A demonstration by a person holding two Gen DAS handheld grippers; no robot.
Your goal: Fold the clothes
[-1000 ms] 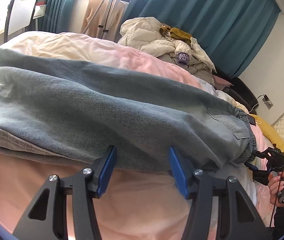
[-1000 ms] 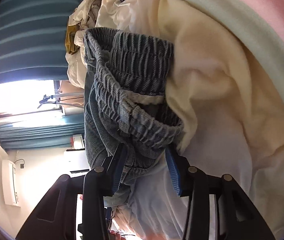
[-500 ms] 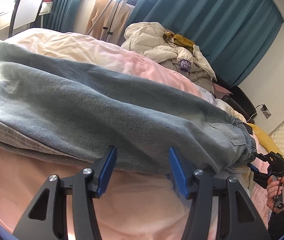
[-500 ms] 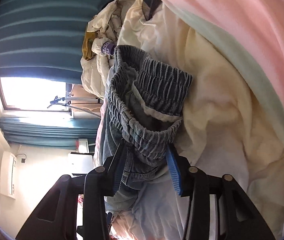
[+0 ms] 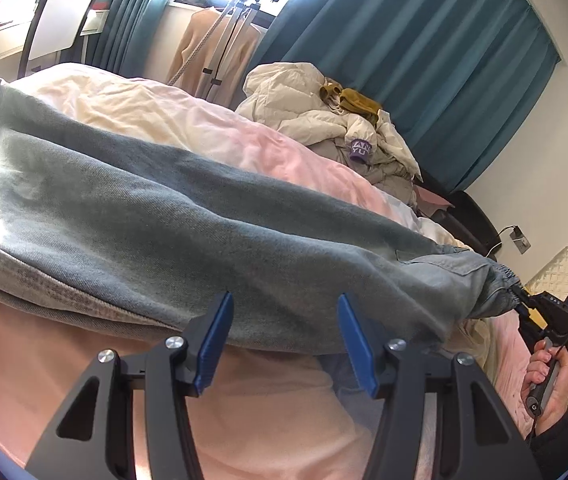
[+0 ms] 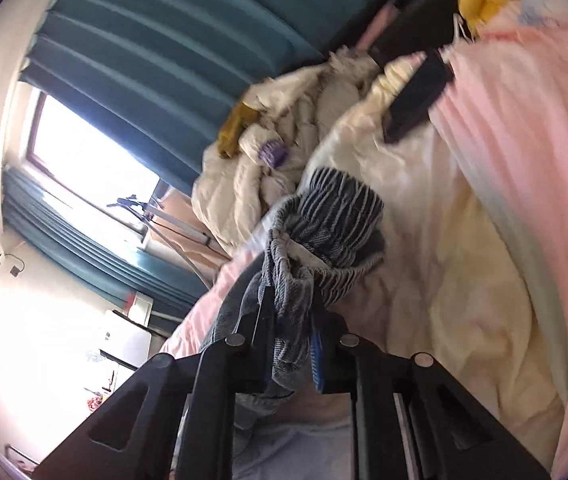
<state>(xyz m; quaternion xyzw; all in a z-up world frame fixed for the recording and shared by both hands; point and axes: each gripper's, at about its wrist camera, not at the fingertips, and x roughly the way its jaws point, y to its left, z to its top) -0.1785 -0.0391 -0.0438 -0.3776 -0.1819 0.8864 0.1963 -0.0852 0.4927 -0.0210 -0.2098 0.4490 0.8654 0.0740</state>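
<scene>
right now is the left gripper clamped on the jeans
No, the left gripper stands open, its blue pads apart and touching no cloth, with the jeans lying on the bed just beyond them.

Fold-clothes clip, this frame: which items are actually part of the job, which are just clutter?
In the job:
- jeans, laid along the bed
- right gripper, just closed on the jeans' waistband
- left gripper, open at the jeans' near edge

Lying about:
- cream jacket pile
- mustard garment
- teal curtains
- pink duvet
</scene>
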